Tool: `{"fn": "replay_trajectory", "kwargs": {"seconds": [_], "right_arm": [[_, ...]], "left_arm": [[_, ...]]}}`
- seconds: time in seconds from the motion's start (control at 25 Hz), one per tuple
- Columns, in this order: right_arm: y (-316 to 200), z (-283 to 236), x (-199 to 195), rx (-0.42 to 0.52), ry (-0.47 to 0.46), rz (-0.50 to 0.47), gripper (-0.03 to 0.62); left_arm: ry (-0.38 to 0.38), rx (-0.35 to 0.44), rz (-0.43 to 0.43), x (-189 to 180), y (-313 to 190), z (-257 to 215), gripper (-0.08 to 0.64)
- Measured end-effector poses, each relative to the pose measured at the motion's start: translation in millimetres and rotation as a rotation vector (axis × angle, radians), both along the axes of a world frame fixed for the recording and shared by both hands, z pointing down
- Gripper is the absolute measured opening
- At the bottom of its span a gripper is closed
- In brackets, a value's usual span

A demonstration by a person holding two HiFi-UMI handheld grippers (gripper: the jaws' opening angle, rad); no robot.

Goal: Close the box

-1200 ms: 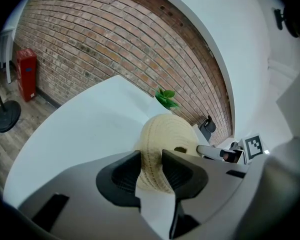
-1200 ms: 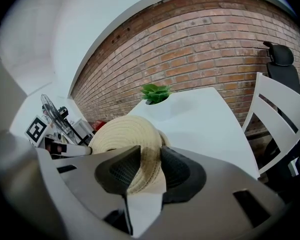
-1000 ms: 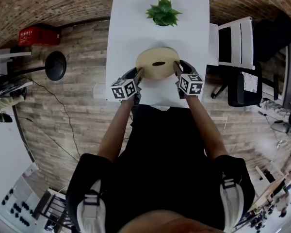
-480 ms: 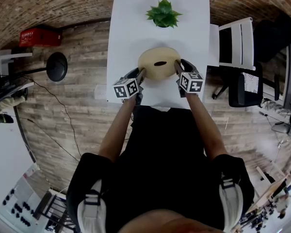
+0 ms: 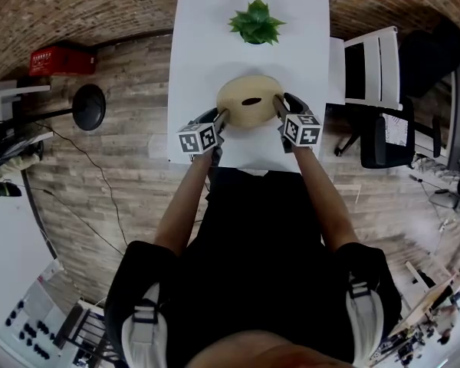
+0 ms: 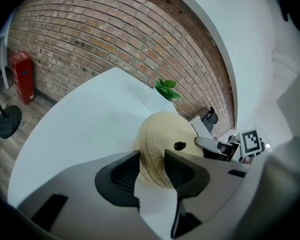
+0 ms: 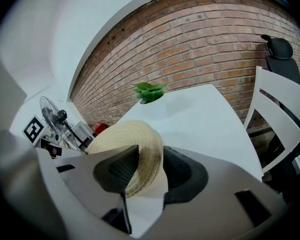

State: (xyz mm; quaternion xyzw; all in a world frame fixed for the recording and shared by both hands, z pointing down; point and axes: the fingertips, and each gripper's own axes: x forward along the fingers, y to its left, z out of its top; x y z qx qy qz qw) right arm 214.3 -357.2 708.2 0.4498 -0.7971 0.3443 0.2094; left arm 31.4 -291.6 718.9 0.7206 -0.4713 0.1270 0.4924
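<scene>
Evidently the round woven box point(image 5: 250, 100) sits on the white table point(image 5: 199, 44), near the person's edge and well short of the potted plant point(image 5: 254, 21). Its domed lid point(image 6: 165, 134) is on top. The left gripper point(image 6: 151, 159) and right gripper point(image 7: 150, 156) flank it, each with the lid's rim between its jaws. Both pairs of jaws have just been opening. On the right a pale gap shows beside the rim, so that gripper no longer pinches. On the left the weave fills most of the space, though it too looks let go.

To finish well, I would draw both grippers straight back and level, at once, so that neither pad drags the rim and tips the lid.

The base lies hidden under the lid in every view, so whether the lid seats evenly all round cannot be told. Each gripper's own body cuts off the lid's near edge.
</scene>
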Motion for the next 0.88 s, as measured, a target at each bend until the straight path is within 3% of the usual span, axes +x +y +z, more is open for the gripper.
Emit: {"fn": "replay_trajectory", "kwargs": {"seconds": [0.16,0.4,0.88], "right_arm": [[0.1,0.3,0.7,0.002,0.001,0.005,0.152],[0.6,-5.2,2.6,0.024,0.002,-0.014,0.156],[14.2,-23.5,11.5,0.071,0.01,0.041,0.151]], "left_arm": [[0.0,0.008,0.002,-0.6,-0.4,0.7,0.169],[-0.072,0.083,0.077,-2.4,1.9,-3.9,0.183],[-0.118,0.113,0.12,-5.9,10.8,-9.7,0.193]]}}
